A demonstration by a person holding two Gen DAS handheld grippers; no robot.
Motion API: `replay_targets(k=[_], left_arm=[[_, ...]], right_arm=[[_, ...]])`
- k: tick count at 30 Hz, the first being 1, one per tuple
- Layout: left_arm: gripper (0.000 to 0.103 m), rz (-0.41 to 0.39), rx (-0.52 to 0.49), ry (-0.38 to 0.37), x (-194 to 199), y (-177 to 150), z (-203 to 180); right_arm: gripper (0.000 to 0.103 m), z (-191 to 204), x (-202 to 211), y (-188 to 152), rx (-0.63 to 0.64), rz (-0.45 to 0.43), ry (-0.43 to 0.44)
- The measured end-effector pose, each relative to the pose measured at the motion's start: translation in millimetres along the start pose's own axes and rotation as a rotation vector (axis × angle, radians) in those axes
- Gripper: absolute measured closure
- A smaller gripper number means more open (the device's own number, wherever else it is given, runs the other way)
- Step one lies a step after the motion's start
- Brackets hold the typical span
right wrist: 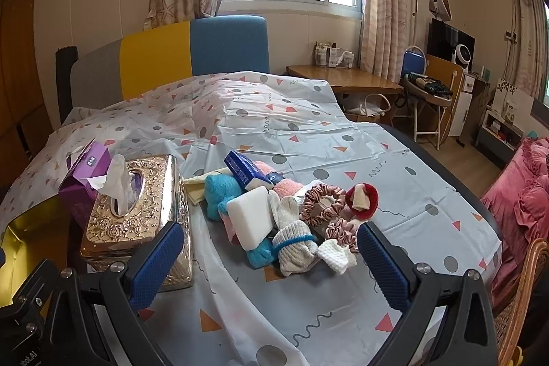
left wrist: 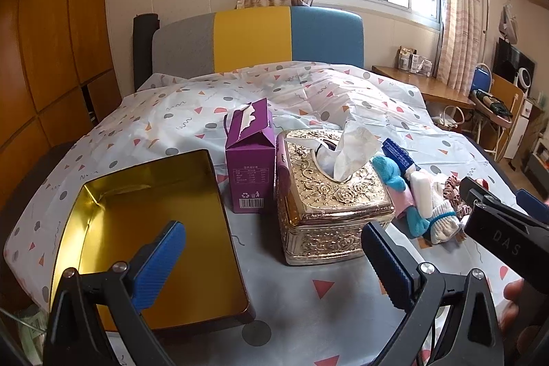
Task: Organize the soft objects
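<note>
A heap of soft things lies on the patterned sheet: a white sponge [right wrist: 249,217], a rolled white sock [right wrist: 295,250], turquoise cloth [right wrist: 219,192], pink scrunchies [right wrist: 320,201], a red scrunchie [right wrist: 363,197] and a small white knit piece [right wrist: 336,254]. My right gripper [right wrist: 266,263] hangs open just in front of the heap, holding nothing. In the left wrist view the heap [left wrist: 422,198] sits at the right, past the gold tissue box [left wrist: 329,198]. My left gripper [left wrist: 272,263] is open and holds nothing, with the open gold tin [left wrist: 151,228] under its left finger.
A purple carton [left wrist: 250,156] stands behind the tin, next to the tissue box. A blue pack [right wrist: 247,174] lies at the back of the heap. The bed's headboard [left wrist: 257,36] is far back; a wooden desk [right wrist: 343,79], chairs and pink bedding [right wrist: 521,204] are to the right.
</note>
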State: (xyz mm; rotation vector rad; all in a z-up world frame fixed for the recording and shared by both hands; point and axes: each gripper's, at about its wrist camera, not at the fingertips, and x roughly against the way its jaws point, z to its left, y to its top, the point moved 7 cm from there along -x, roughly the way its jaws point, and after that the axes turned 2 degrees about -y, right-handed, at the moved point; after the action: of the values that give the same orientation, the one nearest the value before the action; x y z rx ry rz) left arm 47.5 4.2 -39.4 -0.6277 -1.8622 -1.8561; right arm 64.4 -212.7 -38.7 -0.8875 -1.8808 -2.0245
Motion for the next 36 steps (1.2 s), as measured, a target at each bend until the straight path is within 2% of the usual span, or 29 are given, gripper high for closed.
replay_targets(k=[21, 36], left_arm=[[0.0, 0.021, -0.012, 0.015, -5.1, -4.0, 1.6], [0.0, 0.031, -0.021, 0.021, -6.6, -5.8, -0.3]], right_arm=[[0.0, -16.9, -11.8, 9.8, 0.02, -0.001, -0.017], [0.0, -56.2, -35.4, 26.3, 0.01, 0.008, -0.063]])
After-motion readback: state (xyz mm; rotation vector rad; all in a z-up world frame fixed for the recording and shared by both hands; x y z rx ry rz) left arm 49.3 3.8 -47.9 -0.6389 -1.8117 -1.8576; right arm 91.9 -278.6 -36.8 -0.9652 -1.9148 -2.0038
